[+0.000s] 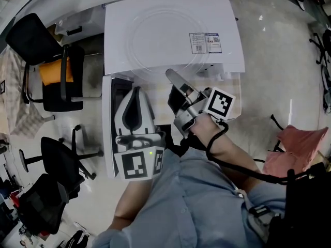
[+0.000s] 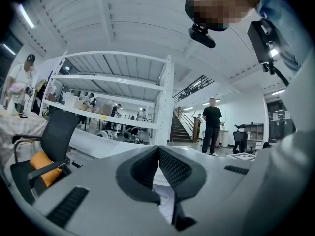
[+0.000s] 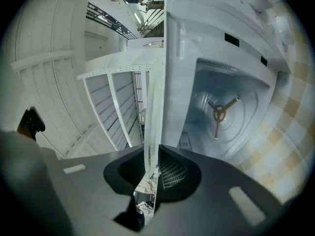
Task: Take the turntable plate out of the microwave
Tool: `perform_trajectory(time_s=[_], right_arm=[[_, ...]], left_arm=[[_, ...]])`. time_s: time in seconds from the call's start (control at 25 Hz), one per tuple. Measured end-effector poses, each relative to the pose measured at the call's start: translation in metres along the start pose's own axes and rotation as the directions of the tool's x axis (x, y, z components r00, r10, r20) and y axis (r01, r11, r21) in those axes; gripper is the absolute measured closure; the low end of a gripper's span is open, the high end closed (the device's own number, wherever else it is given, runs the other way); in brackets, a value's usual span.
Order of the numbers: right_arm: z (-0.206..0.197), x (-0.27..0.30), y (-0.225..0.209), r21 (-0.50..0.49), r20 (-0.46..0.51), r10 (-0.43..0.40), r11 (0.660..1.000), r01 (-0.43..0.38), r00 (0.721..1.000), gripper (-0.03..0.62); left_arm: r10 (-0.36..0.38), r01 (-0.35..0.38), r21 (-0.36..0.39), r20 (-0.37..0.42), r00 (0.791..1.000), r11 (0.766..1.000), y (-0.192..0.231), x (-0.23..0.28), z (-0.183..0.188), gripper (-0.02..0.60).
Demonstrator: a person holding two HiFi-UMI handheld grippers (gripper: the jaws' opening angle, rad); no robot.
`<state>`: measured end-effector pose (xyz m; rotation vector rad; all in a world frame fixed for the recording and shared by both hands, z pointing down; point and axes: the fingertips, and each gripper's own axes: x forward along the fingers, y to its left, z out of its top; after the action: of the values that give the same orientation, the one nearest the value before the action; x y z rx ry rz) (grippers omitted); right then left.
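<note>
**Right Gripper Clamped, Left Shut Empty**

At lower centre of the head view, the left gripper [image 1: 137, 91] pointed up the frame, jaws pressed together on nothing. The right gripper [image 1: 170, 74], its forearm reaching in from lower right, pinched the turntable plate [image 3: 151, 102] edge-on.

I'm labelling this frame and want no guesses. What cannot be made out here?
Head view: the top of the microwave hides its cavity; the clear turntable plate shows only a faint rim; print on the label is too small.
Head view: the left gripper covers much of the open door.
Right gripper view: the plate is edge-on in the right gripper, so its face is unseen.
</note>
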<state>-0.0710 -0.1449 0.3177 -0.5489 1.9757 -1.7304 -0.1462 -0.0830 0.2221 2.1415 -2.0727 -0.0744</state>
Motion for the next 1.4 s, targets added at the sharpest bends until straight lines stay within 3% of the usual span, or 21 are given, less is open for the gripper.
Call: perform_trajectory(time_s=[0.24,0.48,0.64,0.76,0.88,1.08,1.24,1.4], right_arm=[[-0.002,0.0,0.002,-0.054,-0.008,0.011,0.998,-0.011,1.0,0.514],[-0.019,-0.034,0.0,-0.064,-0.041,-0.014,0.998,0.011,0.999,0.488],[-0.027,-0.063,0.014,-0.176,-0.085,-0.016,0.984,0.001,0.996,0.488],[-0.025,-0.077,0.035,-0.309,-0.102,-0.021,0.951,-0.011,0.995,0.511],[-0.019,-0.085,0.064,-0.495,-0.109,-0.024,0.868,-0.033,0.994,0.526],[-0.018,-0.095,0.115,-0.75,-0.11,-0.005,0.657,-0.08,0.994,0.526],[-0.021,-0.101,0.141,-0.855,-0.075,-0.004,0.515,-0.062,0.997,0.573],[-0.02,-0.108,0.156,-0.905,-0.051,-0.008,0.423,-0.043,0.999,0.592]], left_arm=[[0.01,-0.01,0.002,0.012,1.0,1.0,0.002,0.0,0.003,0.574],[0.012,-0.013,0.009,0.032,0.999,1.0,-0.01,-0.005,0.005,0.574],[0.009,-0.01,0.013,0.046,0.999,1.0,-0.027,-0.013,0.005,0.574],[-0.005,0.004,0.022,0.059,0.998,1.0,-0.044,-0.021,0.008,0.574],[-0.026,0.024,0.03,0.076,0.997,0.999,-0.063,-0.029,0.013,0.574],[-0.051,0.046,0.055,0.096,0.994,0.997,-0.089,-0.04,0.029,0.574],[-0.062,0.053,0.081,0.114,0.992,0.995,-0.104,-0.047,0.045,0.574],[-0.082,0.064,0.122,0.148,0.986,0.99,-0.119,-0.054,0.062,0.574]])
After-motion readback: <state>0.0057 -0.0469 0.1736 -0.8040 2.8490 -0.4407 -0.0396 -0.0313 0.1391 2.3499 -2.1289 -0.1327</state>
